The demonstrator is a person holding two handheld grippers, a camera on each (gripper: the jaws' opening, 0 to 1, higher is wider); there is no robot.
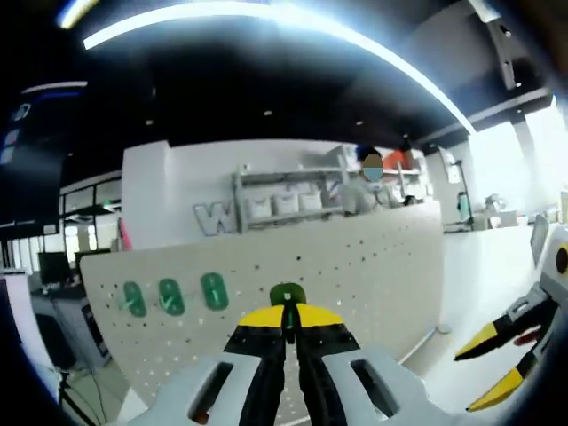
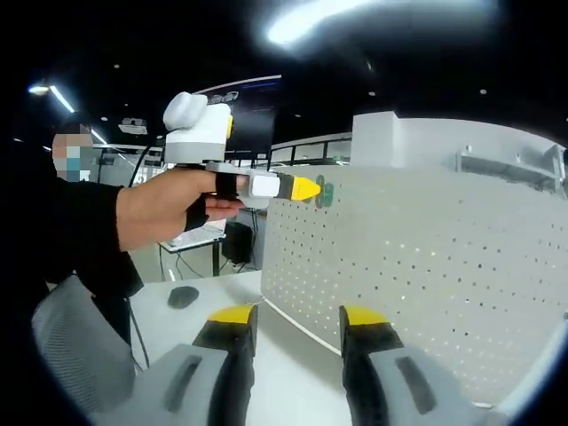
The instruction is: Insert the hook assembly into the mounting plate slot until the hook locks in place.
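A white pegboard mounting plate stands upright on a white table. Three green hooks sit in a row on its left part. My left gripper is shut on a fourth green hook, pressed against the board. In the right gripper view the left gripper shows from the side, held by a hand, with the green hook at the pegboard. My right gripper is open with nothing between its jaws, low in front of the board. It also enters the left gripper view as the right gripper.
A person in dark clothes stands at the left. A dark round object lies on the white table. Shelving with white bins stands behind the board. A grey chair back is low left.
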